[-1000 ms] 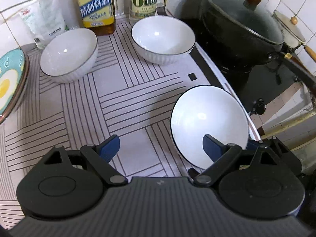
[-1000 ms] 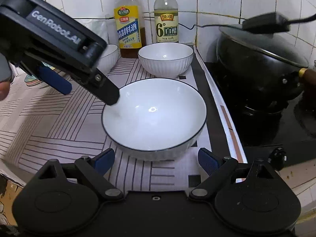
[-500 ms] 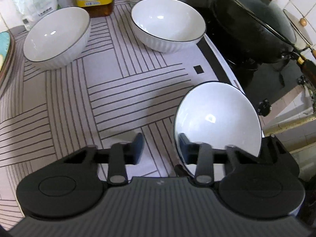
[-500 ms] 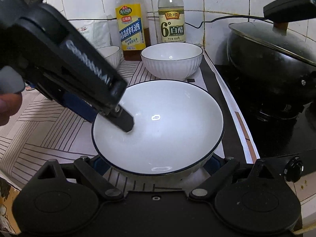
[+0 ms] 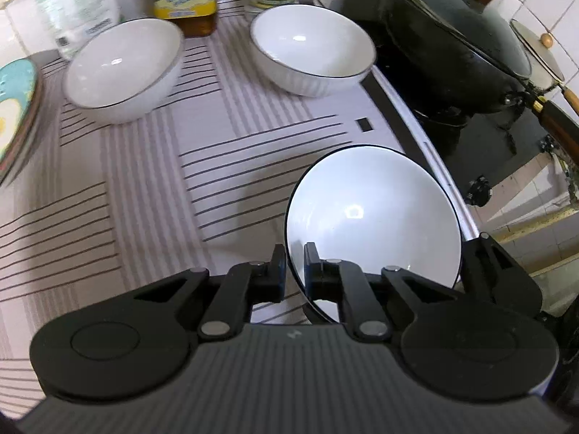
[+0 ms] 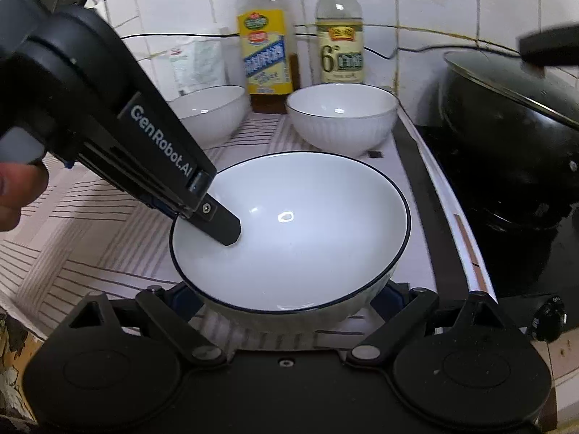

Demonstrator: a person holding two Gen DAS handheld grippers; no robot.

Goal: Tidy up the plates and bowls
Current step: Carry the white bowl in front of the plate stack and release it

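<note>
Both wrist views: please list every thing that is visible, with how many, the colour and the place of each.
near bowl: 1, white with a dark rim, front of the counter, its rim between the left gripper's fingers
back bowls: 2, white, side by side near the wall
plate: 1, teal with an egg picture, left edge of the counter
counter mat: 1, pale with dark stripes, under the bowls
bottles: 2, yellow label and pale label, against the tiles
bag: 1, whitish, left of the bottles
wok with lid: 1, black, on the stove at the right
left gripper: 1, black, shut on the near bowl's rim
right gripper: 1, black, open, fingers on both sides of the near bowl
</note>
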